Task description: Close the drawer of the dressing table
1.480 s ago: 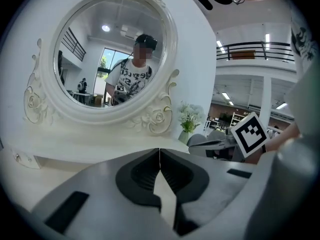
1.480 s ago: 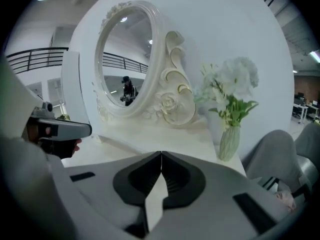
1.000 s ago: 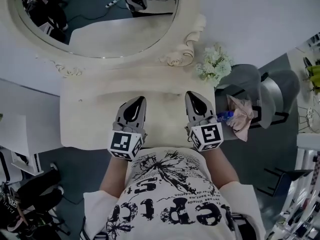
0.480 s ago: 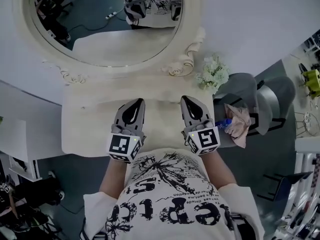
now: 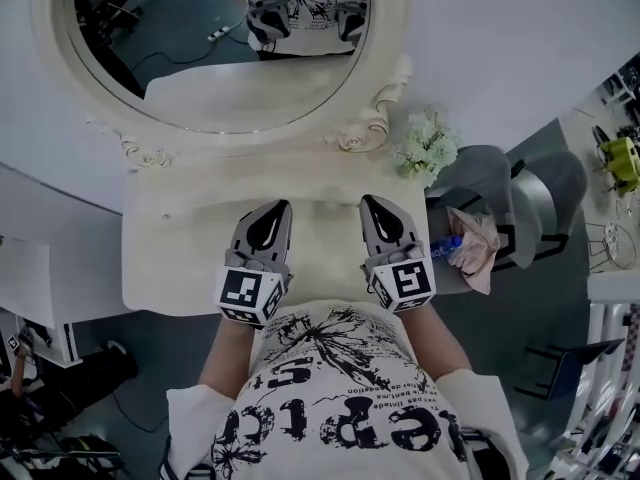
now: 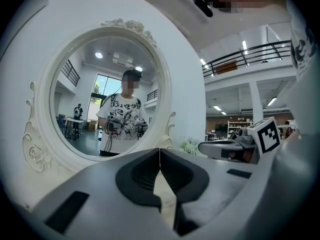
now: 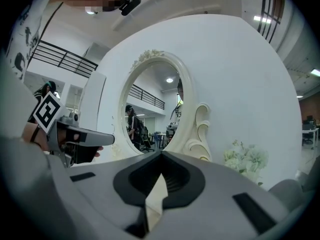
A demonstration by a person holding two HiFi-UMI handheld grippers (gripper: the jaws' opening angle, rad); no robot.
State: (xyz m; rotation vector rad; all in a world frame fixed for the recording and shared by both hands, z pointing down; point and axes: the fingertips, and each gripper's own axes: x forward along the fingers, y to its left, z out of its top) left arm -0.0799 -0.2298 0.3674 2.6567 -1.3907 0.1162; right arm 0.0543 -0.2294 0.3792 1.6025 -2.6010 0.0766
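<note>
The cream dressing table (image 5: 180,258) stands below me, with its oval mirror (image 5: 220,58) against the wall. Its drawer front lies hidden under the table top and my body. My left gripper (image 5: 279,208) and right gripper (image 5: 369,202) hover side by side over the table top's front half, both pointing at the mirror. In the left gripper view the jaws (image 6: 159,151) meet in a thin line with nothing between them. The right gripper (image 7: 161,154) is likewise shut and holds nothing. Each gripper shows in the other's view: the right gripper (image 6: 222,148) and the left gripper (image 7: 82,136).
A bunch of white flowers (image 5: 428,146) stands at the table's back right corner. Right of the table is a grey chair (image 5: 530,193) carrying a crumpled cloth (image 5: 478,240) and a blue bottle (image 5: 447,240). The white wall (image 5: 500,38) rises behind the mirror.
My right gripper has drifted a little to the left, toward the left gripper. The left gripper has kept its place. Both stay shut.
</note>
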